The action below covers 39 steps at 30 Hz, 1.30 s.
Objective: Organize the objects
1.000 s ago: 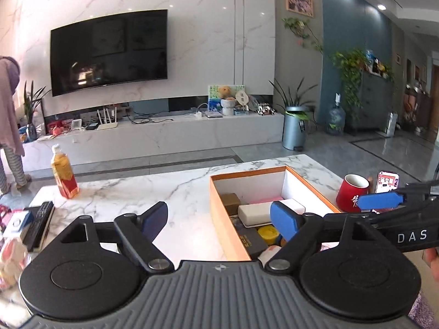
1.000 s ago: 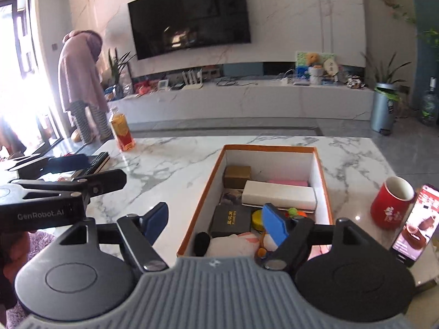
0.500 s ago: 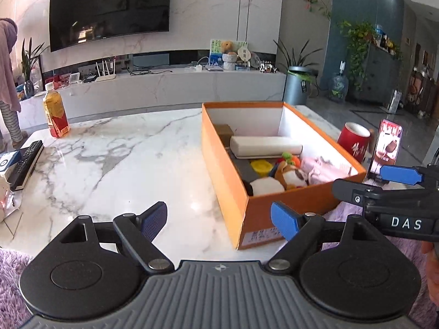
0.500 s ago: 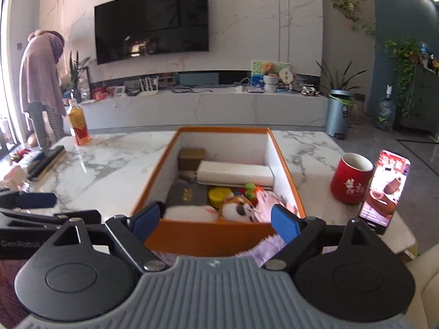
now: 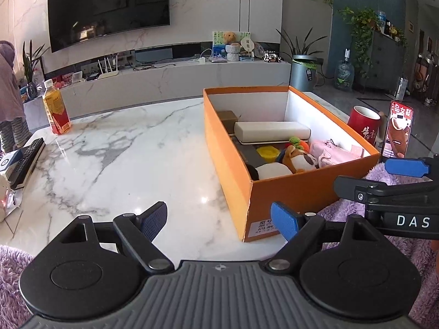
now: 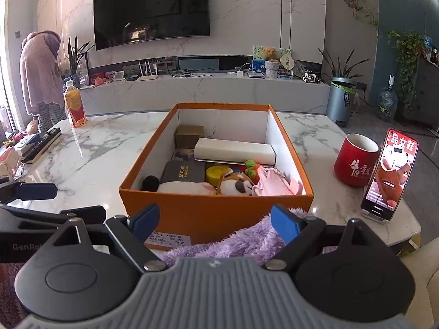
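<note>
My left gripper (image 5: 218, 220) and right gripper (image 6: 214, 222), jaws apart and empty, hover at the counter (image 5: 131, 159) edge before the orange box (image 6: 216, 211) of oddments. Red mug (image 6: 356, 163) and phone (image 6: 389, 175) stand right; the right view alone shows the box's label.

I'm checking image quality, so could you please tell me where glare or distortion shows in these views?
Left wrist view: glare spots on the table, TV edges bowed by the fisheye. Right wrist view: window glow washes out the left edge, the TV reflects the room, the box stays sharp.
</note>
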Each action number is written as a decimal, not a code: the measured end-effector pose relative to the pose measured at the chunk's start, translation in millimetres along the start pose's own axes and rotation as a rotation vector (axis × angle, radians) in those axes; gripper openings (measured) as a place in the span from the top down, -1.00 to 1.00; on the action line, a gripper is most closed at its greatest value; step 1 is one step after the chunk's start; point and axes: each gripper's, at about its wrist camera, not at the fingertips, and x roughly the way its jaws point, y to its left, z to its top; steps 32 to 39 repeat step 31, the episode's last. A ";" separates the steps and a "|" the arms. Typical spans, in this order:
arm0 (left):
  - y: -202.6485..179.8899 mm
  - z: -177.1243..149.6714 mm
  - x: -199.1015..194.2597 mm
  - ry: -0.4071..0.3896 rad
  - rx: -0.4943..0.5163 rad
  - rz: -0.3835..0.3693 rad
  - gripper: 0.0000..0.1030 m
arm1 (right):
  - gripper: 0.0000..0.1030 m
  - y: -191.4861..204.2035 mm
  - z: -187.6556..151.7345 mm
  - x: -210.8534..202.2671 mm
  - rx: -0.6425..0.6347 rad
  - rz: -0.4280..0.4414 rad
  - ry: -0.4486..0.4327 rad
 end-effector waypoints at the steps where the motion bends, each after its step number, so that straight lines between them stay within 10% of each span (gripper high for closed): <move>1: 0.3 0.4 -0.3 0.000 0.000 0.003 -0.90 | -0.73 0.4 0.2 -0.8 -0.003 -0.001 -0.002; 39: 7.5 5.1 -13.9 -0.040 -0.004 0.020 -0.90 | -0.73 9.4 6.3 -12.7 -0.038 -0.015 -0.047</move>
